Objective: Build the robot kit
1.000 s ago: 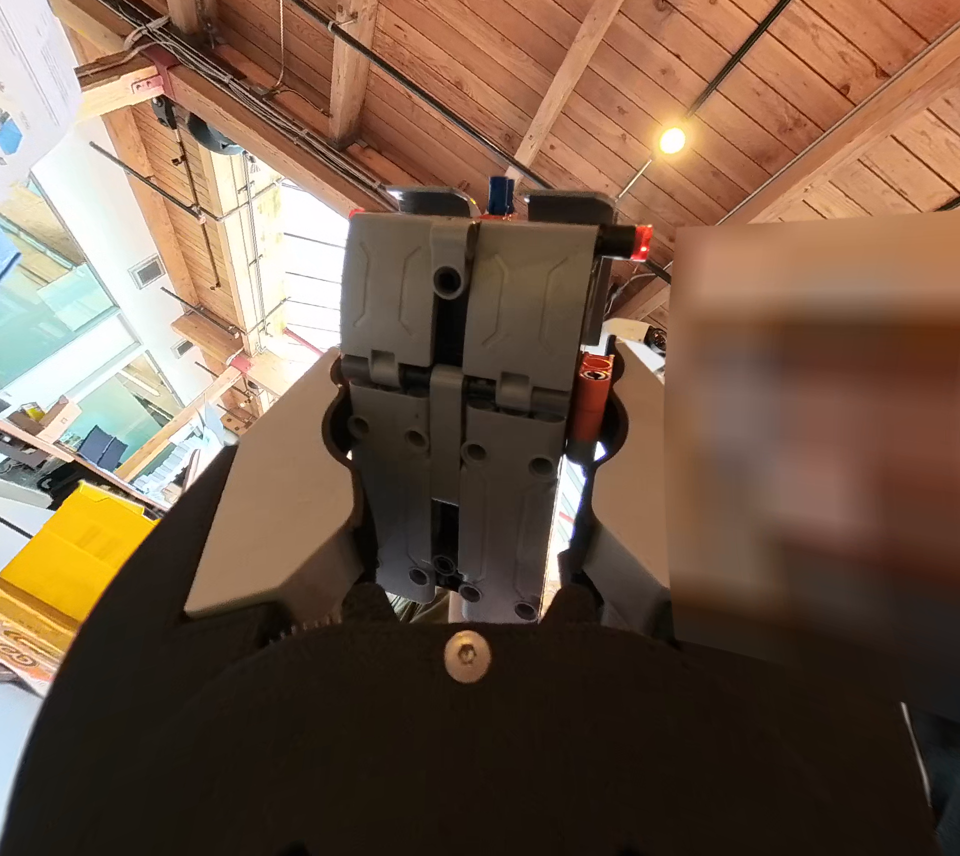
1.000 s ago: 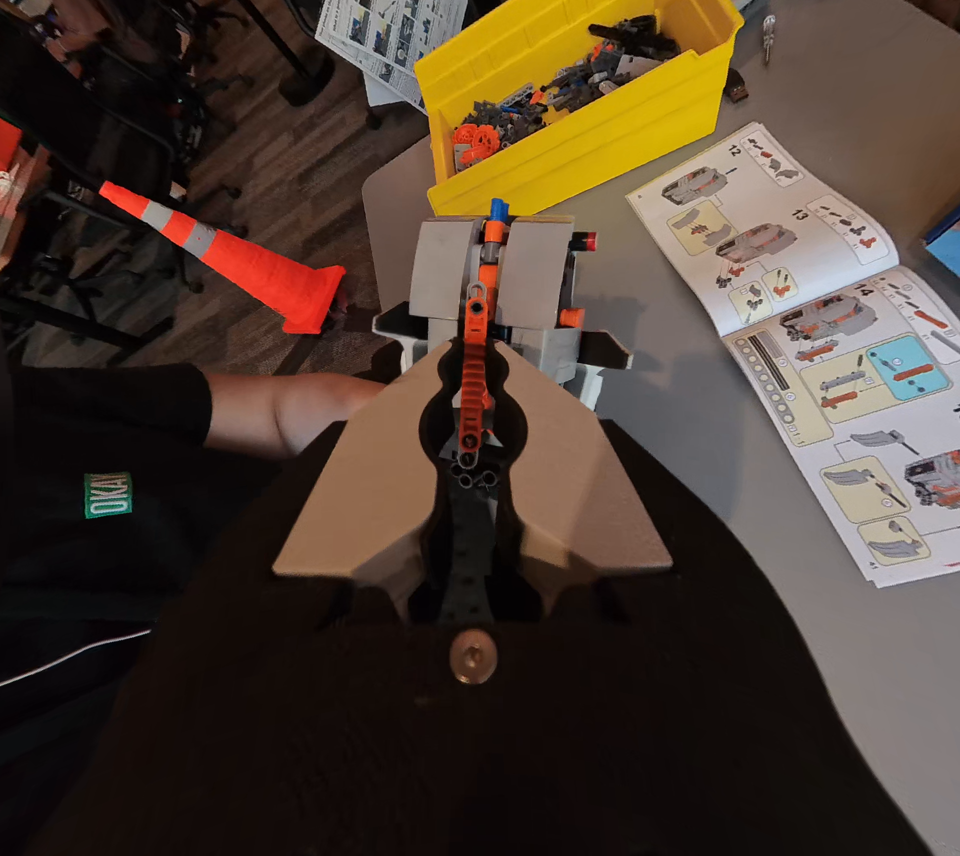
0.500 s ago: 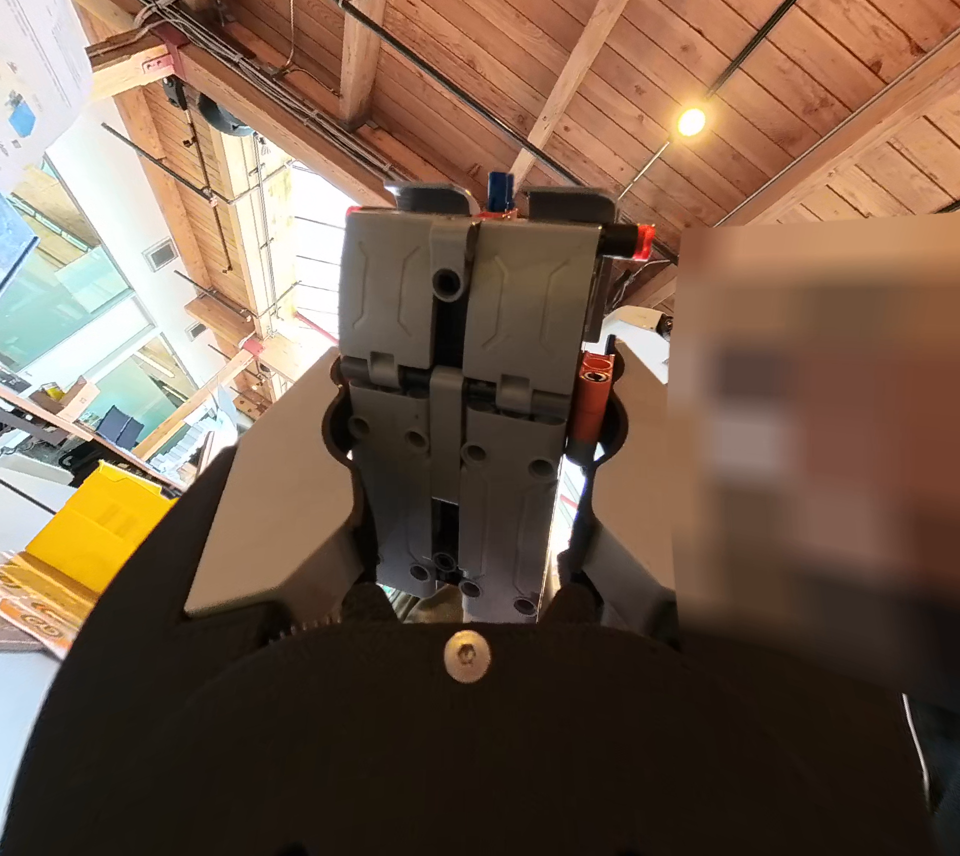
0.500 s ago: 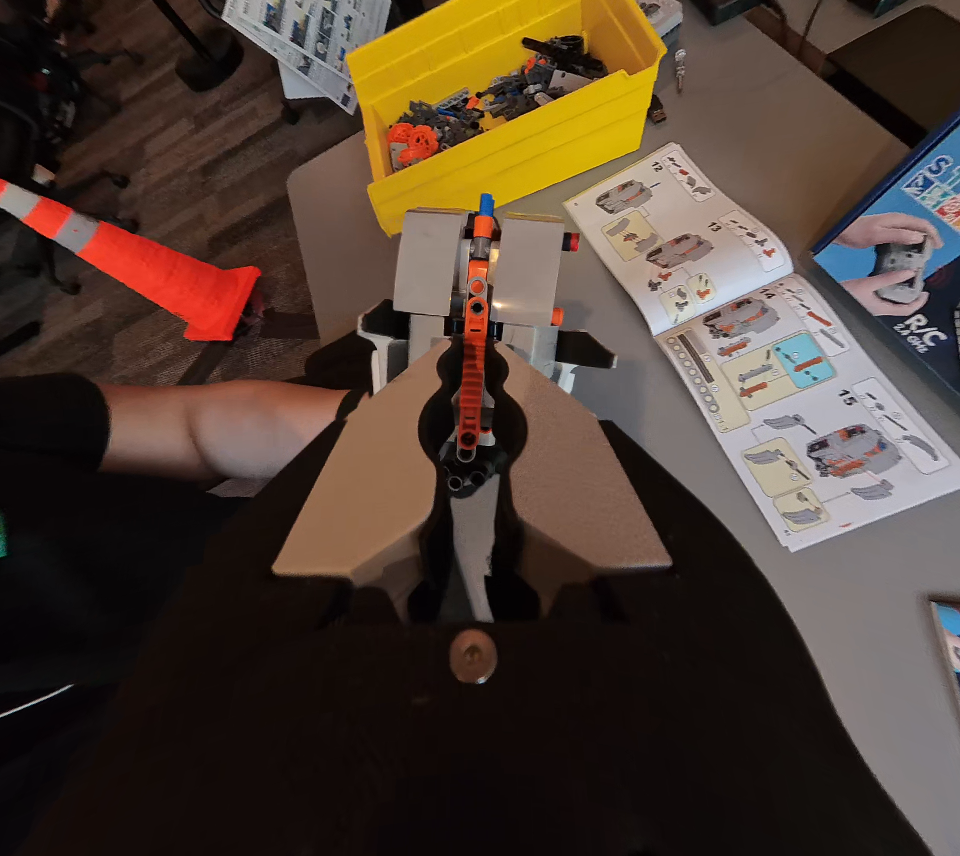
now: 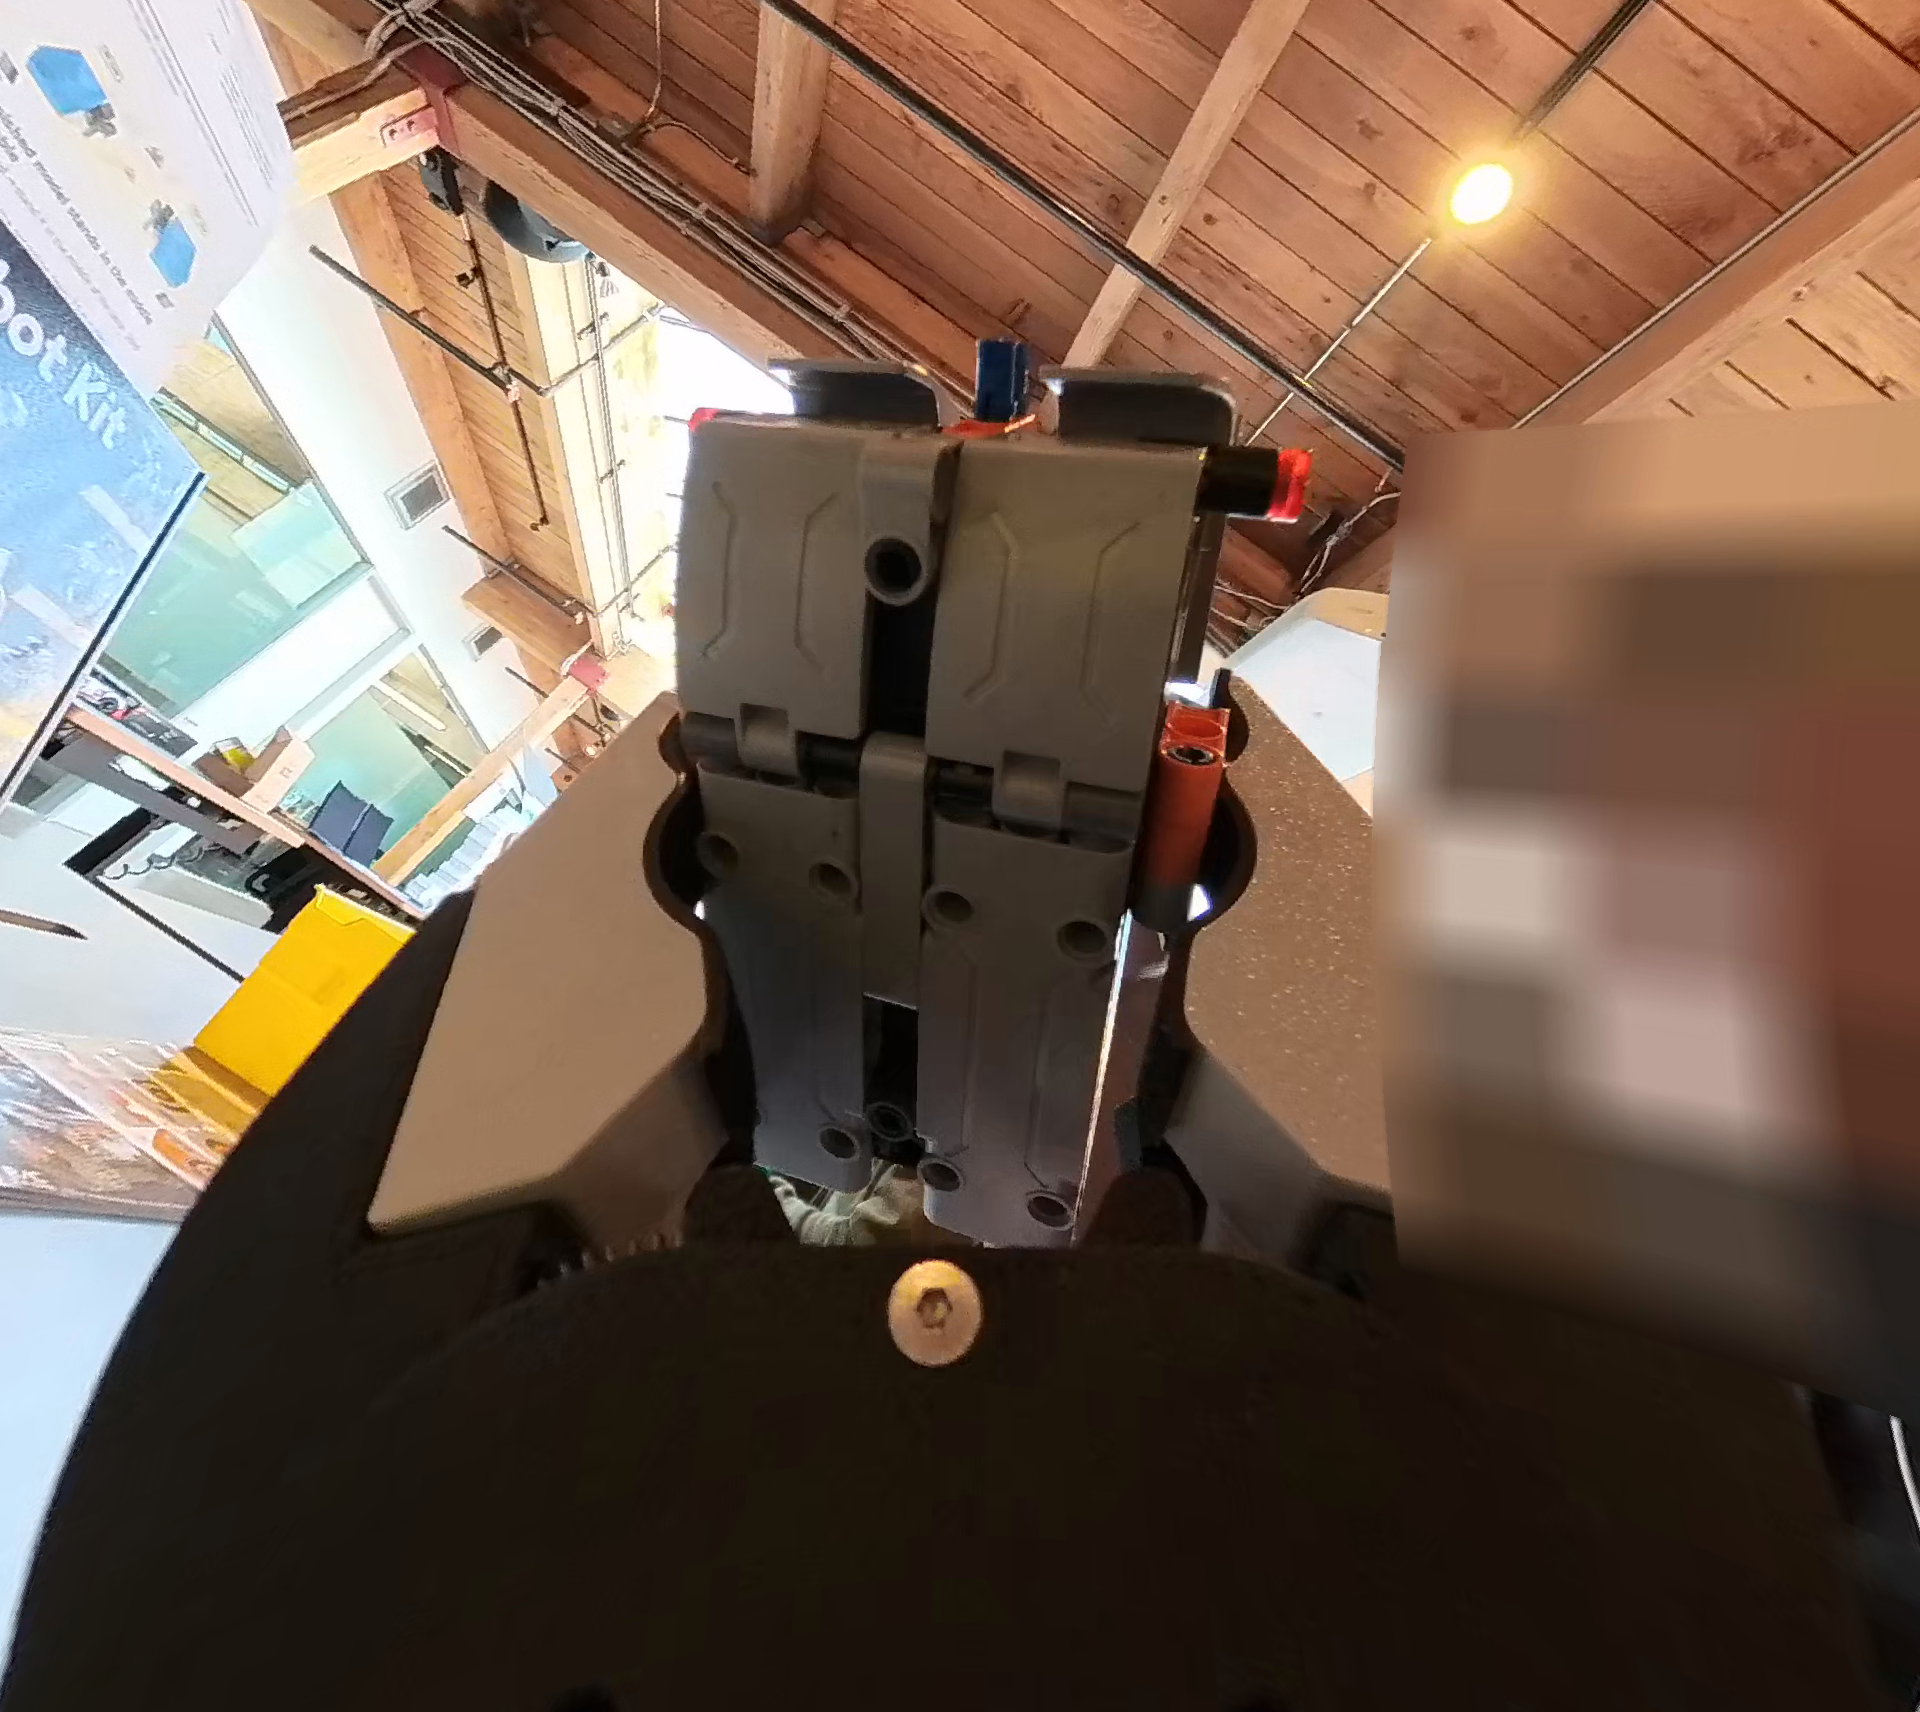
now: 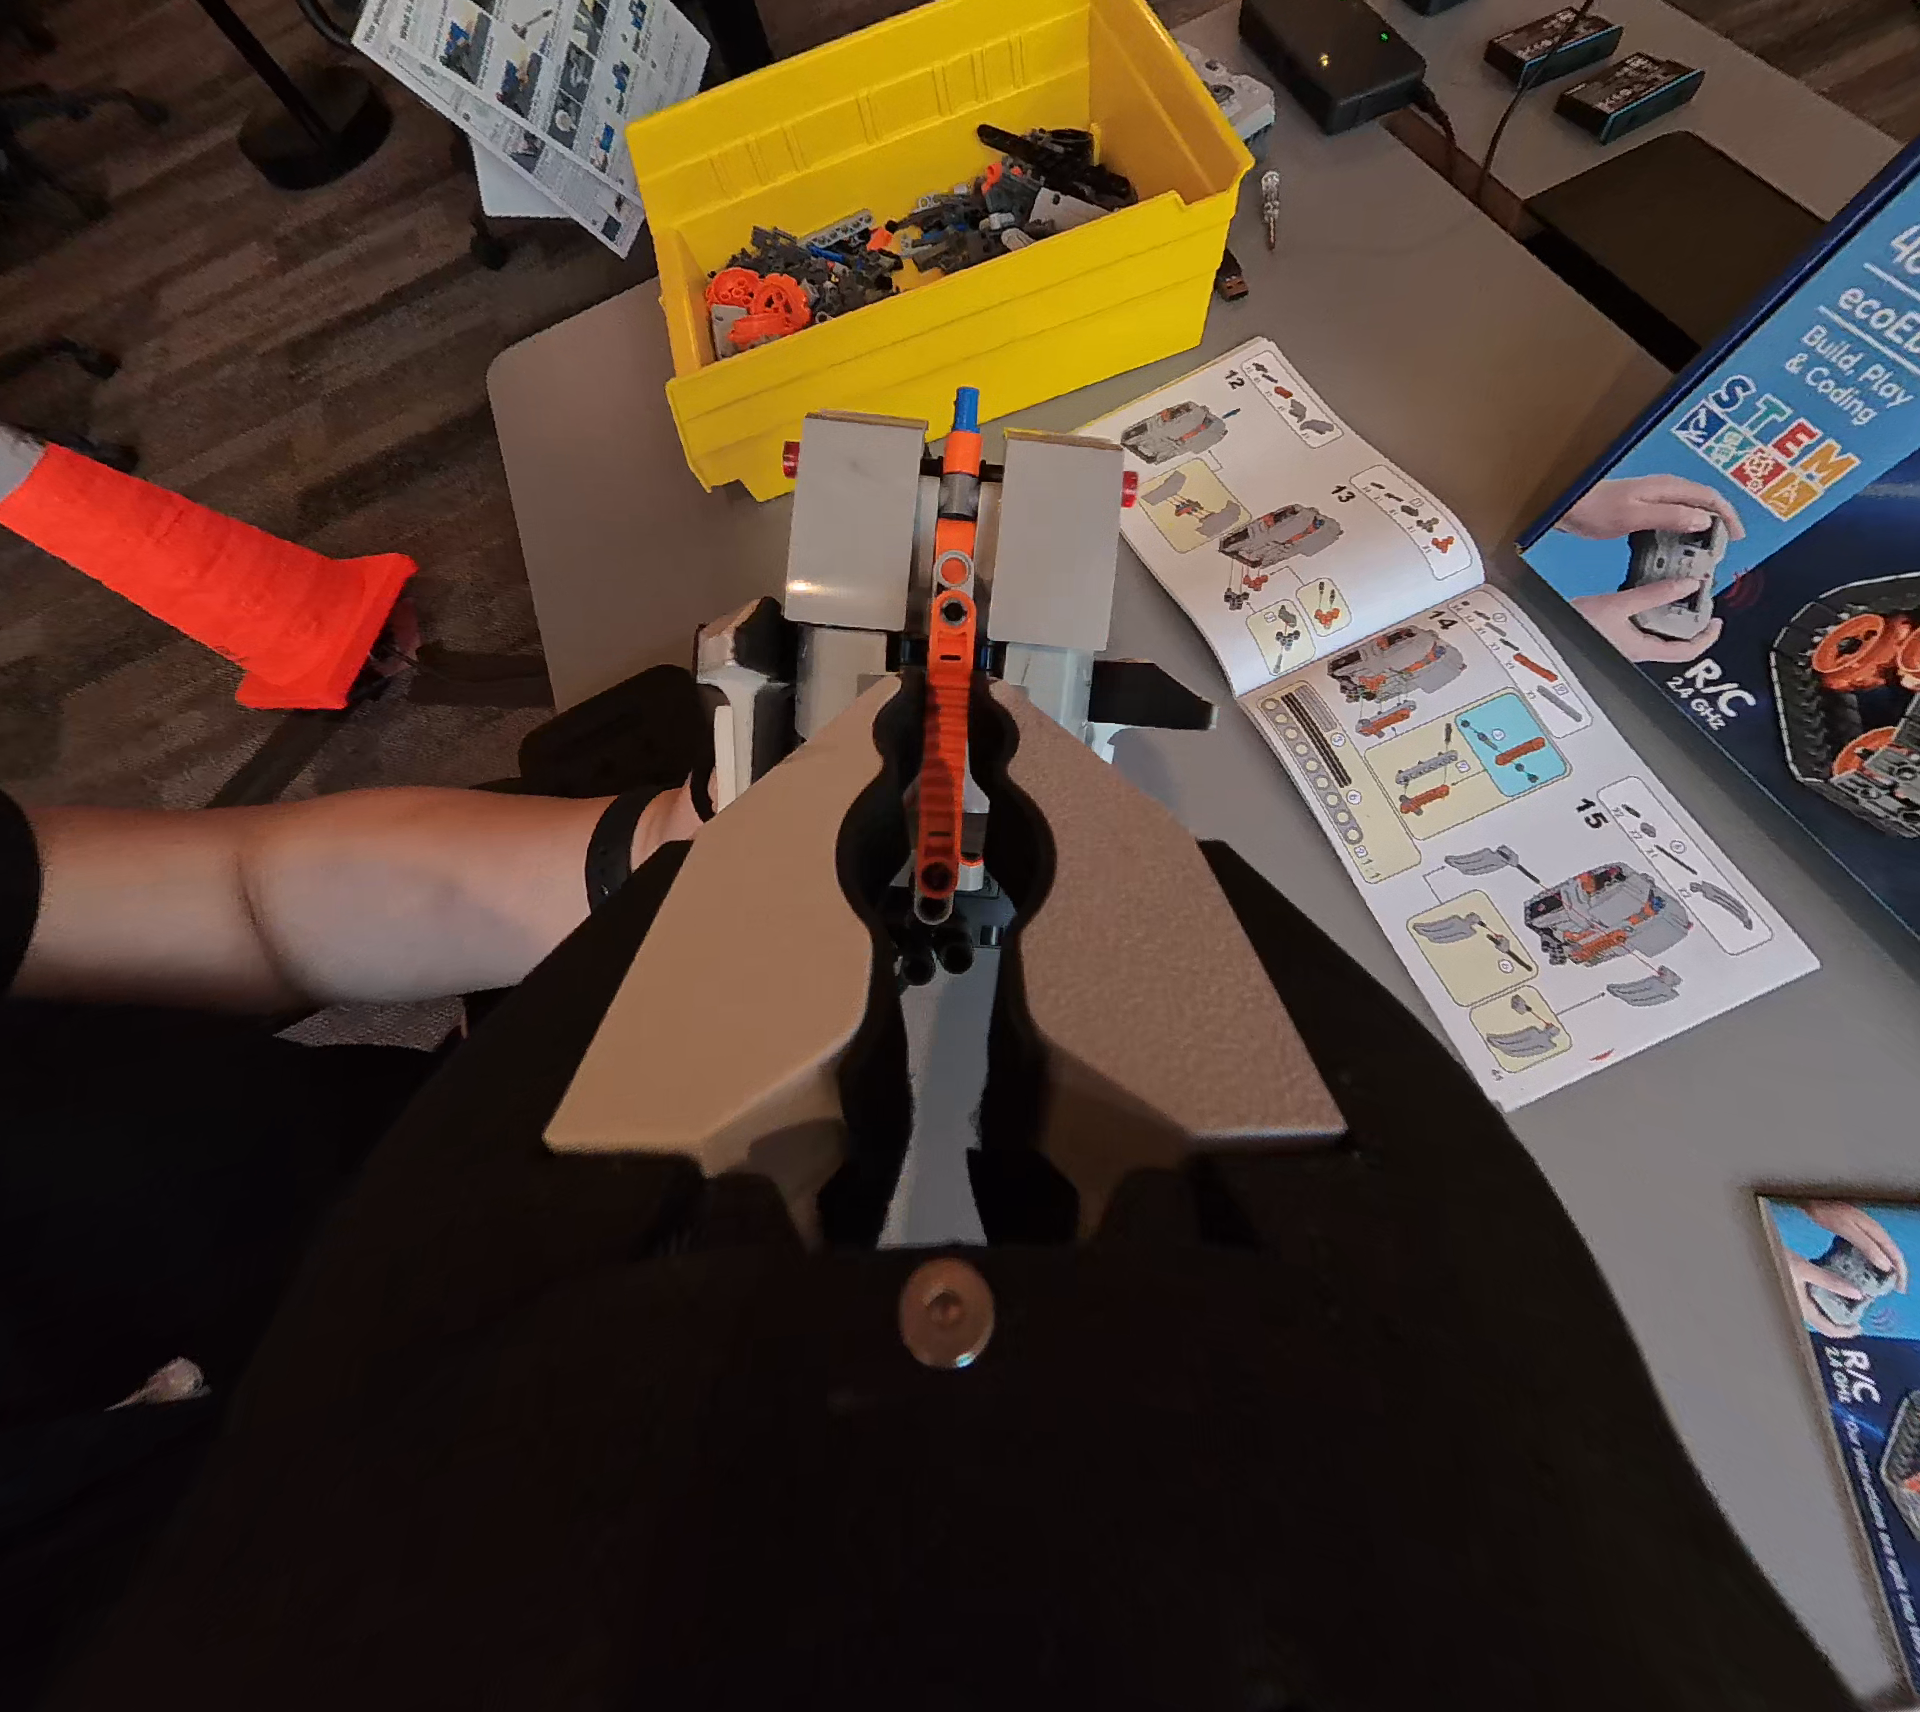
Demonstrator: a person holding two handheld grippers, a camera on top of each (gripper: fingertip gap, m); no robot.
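A grey building-block model (image 5: 935, 623) with a blue pin and red pegs on top is held up toward the ceiling. My left gripper (image 5: 935, 727) is shut on its lower half, one finger on each side. In the right wrist view the model (image 6: 852, 519) is above the table, with the left gripper's fingers (image 6: 1143, 701) clamping it from below. My right gripper (image 6: 951, 712) is shut on a long orange beam (image 6: 940, 789) that runs along the model's top middle. Black pins show under the beam's near end.
A yellow bin (image 6: 935, 374) of loose parts stands at the far edge of the grey table (image 6: 623, 467). An open instruction booklet (image 6: 1403, 706) and a blue box (image 6: 1766, 519) lie to the right. A person's forearm (image 6: 364, 883) reaches in from the left. An orange cone (image 6: 208, 571) lies on the floor. Less than 4 cm separates the two grippers' tips.
Both grippers and the model have swung together. In the right wrist view the cone slid left and the blue box came in at the right. Both grips look unchanged.
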